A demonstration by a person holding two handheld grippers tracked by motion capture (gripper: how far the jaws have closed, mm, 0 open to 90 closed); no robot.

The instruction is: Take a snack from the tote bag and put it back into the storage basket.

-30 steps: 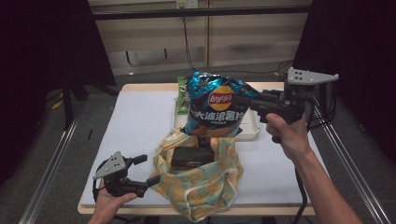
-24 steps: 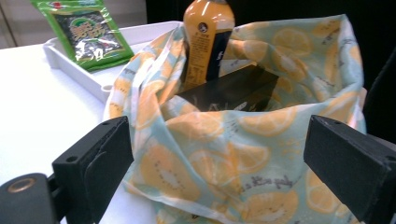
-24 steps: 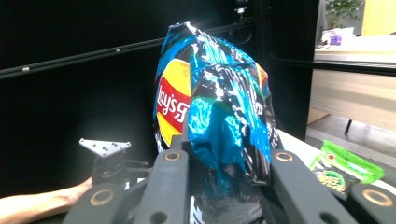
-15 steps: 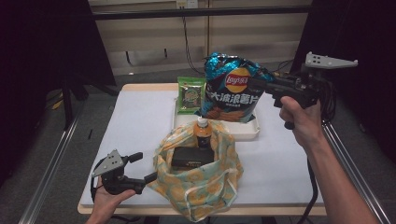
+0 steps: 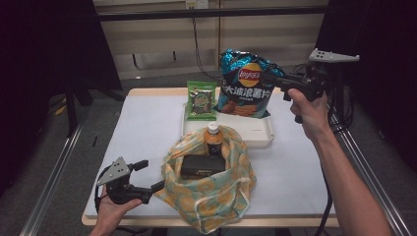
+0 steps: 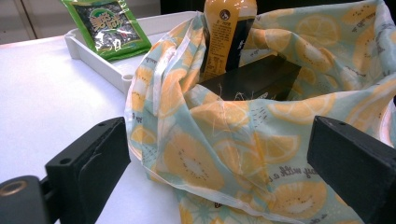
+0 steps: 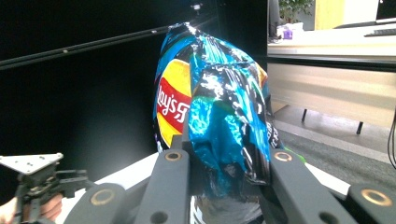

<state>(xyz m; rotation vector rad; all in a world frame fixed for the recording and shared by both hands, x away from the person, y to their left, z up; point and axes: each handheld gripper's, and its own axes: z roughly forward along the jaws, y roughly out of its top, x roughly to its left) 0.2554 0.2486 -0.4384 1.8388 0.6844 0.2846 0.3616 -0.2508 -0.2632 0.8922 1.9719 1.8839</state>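
My right gripper (image 5: pixel 273 78) (image 7: pixel 227 161) is shut on the side of a blue Lay's chip bag (image 5: pixel 245 91) (image 7: pixel 210 102) and holds it upright in the air over the back of the white tray (image 5: pixel 255 135). At the table's front left, my left gripper (image 5: pixel 149 175) (image 6: pixel 219 163) stands open, its jaws wide on either side of the edge of the lemon-print cloth bag (image 5: pixel 206 196) (image 6: pixel 224 154). Inside the cloth bag are an orange drink bottle (image 5: pixel 213 137) (image 6: pixel 226 32) and a black box (image 5: pixel 202 166) (image 6: pixel 257 79).
A green snack packet (image 5: pixel 201 100) (image 6: pixel 109 25) leans at the tray's back left corner. The white table (image 5: pixel 137 128) has bare room left of the bag and tray. Metal rails run along both table sides, and dark curtains hang behind.
My right gripper has carried the chip bag to the right and toward the back, off the cloth bag, uncovering the bottle. The left gripper has stayed in place.
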